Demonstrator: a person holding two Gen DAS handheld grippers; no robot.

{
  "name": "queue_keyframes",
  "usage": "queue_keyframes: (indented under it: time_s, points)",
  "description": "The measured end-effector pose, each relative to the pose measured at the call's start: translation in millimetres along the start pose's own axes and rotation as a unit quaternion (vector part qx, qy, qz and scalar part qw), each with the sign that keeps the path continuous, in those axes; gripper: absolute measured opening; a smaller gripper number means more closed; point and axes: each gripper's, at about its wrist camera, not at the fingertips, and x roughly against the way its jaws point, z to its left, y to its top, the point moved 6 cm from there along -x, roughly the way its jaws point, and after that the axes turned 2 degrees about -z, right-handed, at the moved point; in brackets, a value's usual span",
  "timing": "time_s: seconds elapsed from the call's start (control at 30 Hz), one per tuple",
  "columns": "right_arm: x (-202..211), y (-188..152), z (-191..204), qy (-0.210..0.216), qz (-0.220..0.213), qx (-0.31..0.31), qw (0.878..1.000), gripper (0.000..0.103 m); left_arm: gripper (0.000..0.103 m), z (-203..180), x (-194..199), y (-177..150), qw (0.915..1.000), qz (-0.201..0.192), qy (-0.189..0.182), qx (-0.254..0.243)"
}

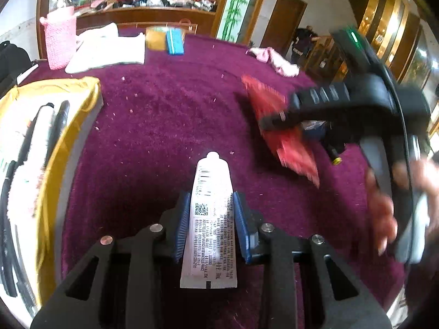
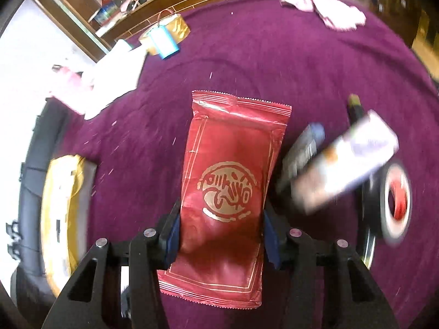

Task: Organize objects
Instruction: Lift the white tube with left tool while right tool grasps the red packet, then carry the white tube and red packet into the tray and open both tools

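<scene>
My left gripper (image 1: 211,205) is shut on a white tube (image 1: 210,219) with black print, held above the purple tablecloth (image 1: 164,115). My right gripper (image 2: 221,219) is shut on a red foil packet (image 2: 230,192) with a gold emblem; it also shows blurred in the left wrist view (image 1: 277,128), held by the right gripper (image 1: 277,120). A yellow-rimmed box (image 1: 49,148) holding pens lies at the left; it also shows in the right wrist view (image 2: 63,213).
A blurred white carton (image 2: 348,161), a dark flat object (image 2: 304,148) and a black tape roll (image 2: 392,205) lie at the right. A pink cloth (image 1: 274,60), a pink knitted holder (image 1: 61,38), white cloth (image 1: 109,49) and a gold and blue box (image 1: 166,39) lie farther back.
</scene>
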Motion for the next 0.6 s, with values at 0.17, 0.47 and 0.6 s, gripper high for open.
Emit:
queue_keyframes:
  time_s: [0.17,0.47,0.6]
  points:
    - [26,-37,2,0.050,-0.002,-0.016,0.999,0.045,0.029,-4,34,6,0.9995,-0.026,-0.015,0.000]
    - [61,-61,49,0.102,-0.015,0.016,0.995,0.046,0.029,23,114,21,0.9952,-0.095,-0.008,0.020]
    - [70,-65,76,0.121,-0.021,0.033,0.992,0.046,0.029,48,139,24,0.9932,-0.113,0.007,0.030]
